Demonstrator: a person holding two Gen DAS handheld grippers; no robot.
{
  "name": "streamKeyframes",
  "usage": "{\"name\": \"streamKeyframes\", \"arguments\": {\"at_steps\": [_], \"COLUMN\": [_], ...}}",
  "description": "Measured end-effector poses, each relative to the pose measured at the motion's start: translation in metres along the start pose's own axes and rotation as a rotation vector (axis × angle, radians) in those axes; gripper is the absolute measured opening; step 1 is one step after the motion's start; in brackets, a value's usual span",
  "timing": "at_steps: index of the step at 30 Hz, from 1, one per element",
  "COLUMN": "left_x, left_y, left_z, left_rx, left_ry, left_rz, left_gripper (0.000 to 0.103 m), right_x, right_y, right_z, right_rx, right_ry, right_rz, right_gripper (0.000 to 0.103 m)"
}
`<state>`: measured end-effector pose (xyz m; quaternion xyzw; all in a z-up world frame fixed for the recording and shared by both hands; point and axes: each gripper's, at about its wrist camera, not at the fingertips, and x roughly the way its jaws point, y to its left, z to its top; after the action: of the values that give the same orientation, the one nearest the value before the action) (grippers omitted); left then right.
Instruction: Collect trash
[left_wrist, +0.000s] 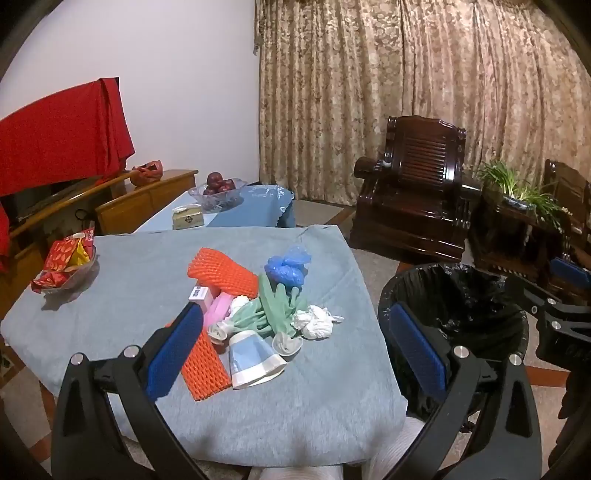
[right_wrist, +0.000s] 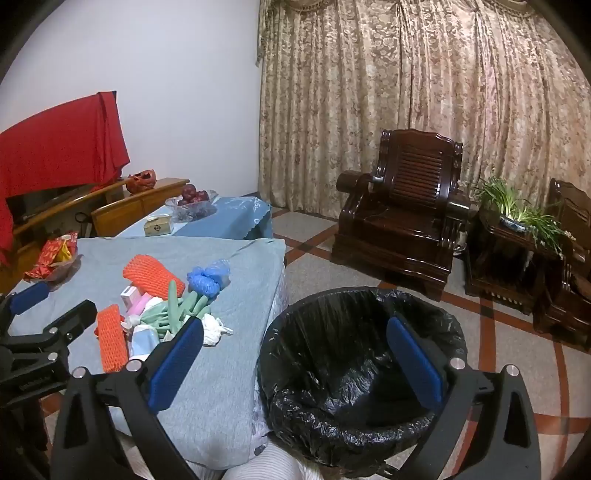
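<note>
With both the left hand-held gripper (left_wrist: 295, 354) and right hand-held gripper (right_wrist: 295, 365) fully open and empty, the trash pile (left_wrist: 255, 314) at the surface's (left_wrist: 110, 314) centre may scatter if light pieces slip, missing the bin (right_wrist: 362, 369) off its right edge.

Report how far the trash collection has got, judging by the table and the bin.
Done: nothing visible; the black-lined bin looks empty. In hand: nothing; left tool and right tool are both open. Left: the whole pile on the grey cloth: orange foam nets, green gloves, blue bag, paper cup, crumpled tissue.
</note>
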<state>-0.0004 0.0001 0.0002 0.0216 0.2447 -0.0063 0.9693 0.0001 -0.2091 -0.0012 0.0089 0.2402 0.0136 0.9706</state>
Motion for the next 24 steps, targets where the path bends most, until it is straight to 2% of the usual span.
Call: {"name": "streamKeyframes", "arguments": {"at_steps": [24], "left_x": [0.0], "left_y": [0.0001], "left_z": [0.0001], "left_rx": [-0.002], "left_ry": [0.001], "left_rz": [0.001], "left_gripper": [0.098], "right_x": [0.0006], "right_y": [-0.0003], "right_z": [0.0002], "right_rx": [0.002], "right_ry": [0.001], "right_rz": [0.002], "right_gripper": [0.097]}}
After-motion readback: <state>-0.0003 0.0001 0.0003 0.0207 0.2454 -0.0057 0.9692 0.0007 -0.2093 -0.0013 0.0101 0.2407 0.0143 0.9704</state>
